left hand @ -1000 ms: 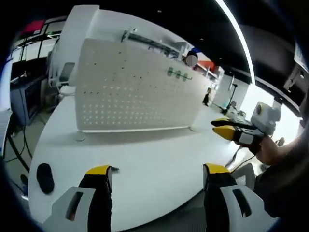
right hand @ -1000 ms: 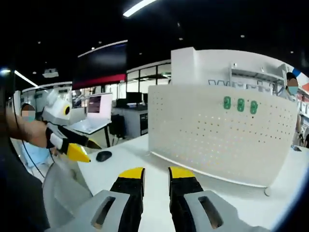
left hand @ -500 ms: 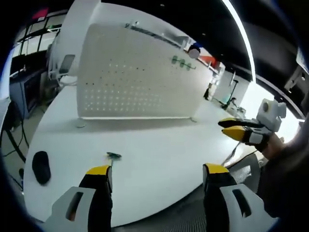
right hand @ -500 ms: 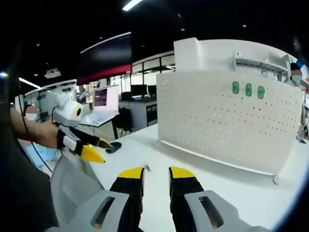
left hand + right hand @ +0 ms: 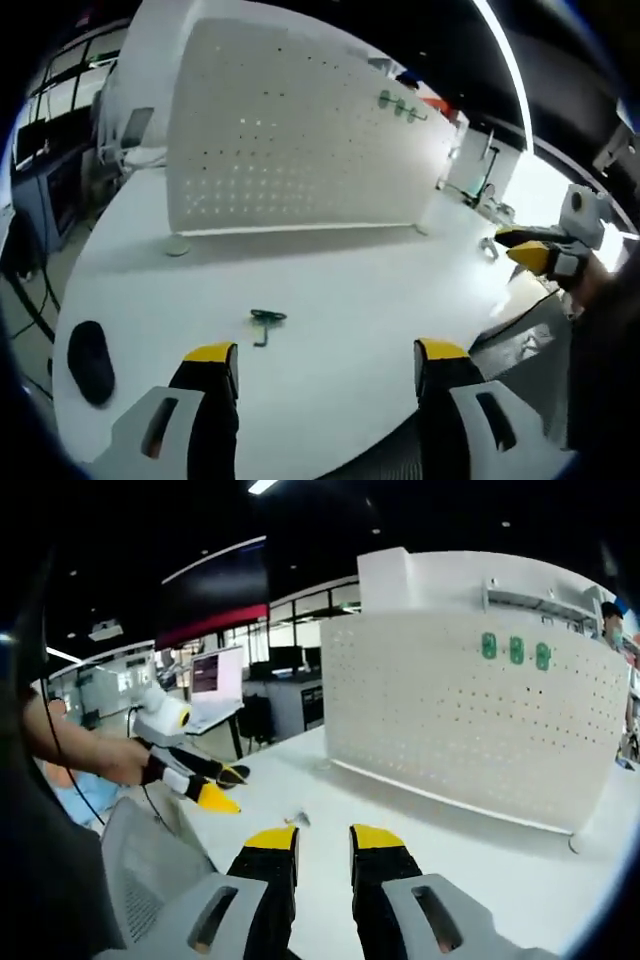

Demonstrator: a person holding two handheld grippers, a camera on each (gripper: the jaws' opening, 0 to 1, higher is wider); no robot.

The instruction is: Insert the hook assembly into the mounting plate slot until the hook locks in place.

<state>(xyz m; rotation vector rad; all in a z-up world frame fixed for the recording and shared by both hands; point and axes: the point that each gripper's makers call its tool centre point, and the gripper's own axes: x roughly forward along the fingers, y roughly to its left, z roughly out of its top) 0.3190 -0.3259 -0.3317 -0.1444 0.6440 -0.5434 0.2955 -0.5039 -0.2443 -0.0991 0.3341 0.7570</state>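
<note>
The left gripper [image 5: 325, 365] hangs over the near edge of the white table [image 5: 380, 300] with its jaws wide apart and nothing between them. Just beyond its left jaw the hook [image 5: 264, 321], small and dark green, lies flat on the tabletop, touched by neither tool. The right gripper [image 5: 322, 845] holds its jaws narrow, a thin gap between the yellow tips and nothing in it; it also shows at the right of the left gripper view, off the table's edge. A black mouse [image 5: 90, 349] lies near the left edge. Farther back the white perforated plate [image 5: 300, 140] stands upright on small feet, three green pieces [image 5: 400, 105] mounted high on it. By my judgement the job is at its opening step, the reach. Next the left gripper should drop onto the hook and close on it squarely.
</note>
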